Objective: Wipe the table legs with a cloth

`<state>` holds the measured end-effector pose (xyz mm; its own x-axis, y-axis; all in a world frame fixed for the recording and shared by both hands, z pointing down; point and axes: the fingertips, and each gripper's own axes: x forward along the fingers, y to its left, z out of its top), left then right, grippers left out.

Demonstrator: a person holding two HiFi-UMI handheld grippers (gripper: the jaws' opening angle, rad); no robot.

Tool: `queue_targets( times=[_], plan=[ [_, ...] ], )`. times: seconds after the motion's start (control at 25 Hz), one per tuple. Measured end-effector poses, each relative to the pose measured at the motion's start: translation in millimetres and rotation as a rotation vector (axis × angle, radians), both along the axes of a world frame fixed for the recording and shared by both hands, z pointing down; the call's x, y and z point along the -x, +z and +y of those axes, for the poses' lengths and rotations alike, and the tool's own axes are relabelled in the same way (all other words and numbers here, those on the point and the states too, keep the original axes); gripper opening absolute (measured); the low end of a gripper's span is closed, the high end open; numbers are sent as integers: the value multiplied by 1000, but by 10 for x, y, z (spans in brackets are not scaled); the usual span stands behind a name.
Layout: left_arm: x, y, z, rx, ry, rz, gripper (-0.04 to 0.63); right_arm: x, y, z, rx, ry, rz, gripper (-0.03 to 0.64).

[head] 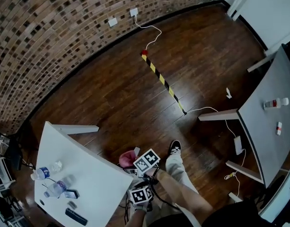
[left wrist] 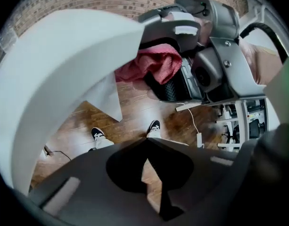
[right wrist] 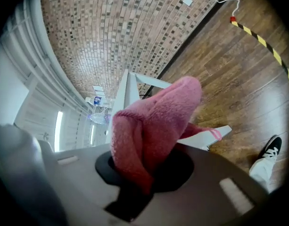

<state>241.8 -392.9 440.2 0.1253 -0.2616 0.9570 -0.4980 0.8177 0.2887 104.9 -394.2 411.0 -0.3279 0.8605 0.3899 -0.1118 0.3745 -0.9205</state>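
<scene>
Down at six o'clock, by the counter (head: pixel 88 174) corner, my right tool (right wrist: pixel 142 175) grips the pink cloth (right wrist: pixel 158 121). I should press it flat on the leg (left wrist: pixel 108 97), with my left tool (left wrist: pixel 146 173) closed and empty.

left gripper (left wrist: pixel 148 159): matte grey shell, black rounded recess, black jaws, pale rectangular insets. right gripper (right wrist: pixel 137 180): same grey shell; seen from outside, silver metal housing, round camera lens (left wrist: pixel 204 77), black ribbed pad (left wrist: pixel 170 91), thick black cable (left wrist: pixel 271 34). each carries a white marker cube (head: pixel 146 161) with black squares. person wears light trousers (head: pixel 181 174), black sneakers (head: pixel 174 148) with white laces.
</scene>
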Motion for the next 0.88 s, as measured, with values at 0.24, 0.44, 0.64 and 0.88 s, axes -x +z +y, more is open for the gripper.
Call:
queue_targets(
  times=[0.24,0.44,0.64,0.88],
  plan=[
    [29,-349,-165,-85,93,-6,0,60,-237,-61,-113,-94,-58,72],
    [104,-510,-90,-80,133,-18,0,-88,-174,-162,-328,-315,-124,72],
    [144,-634,74,-31,61,-45,0,-345,-325,-222,-367,-469,-201,74],
    [96,-752,-28,8,-131,-110,0,-665,-555,-628,-377,-568,-284,74]
  ],
)
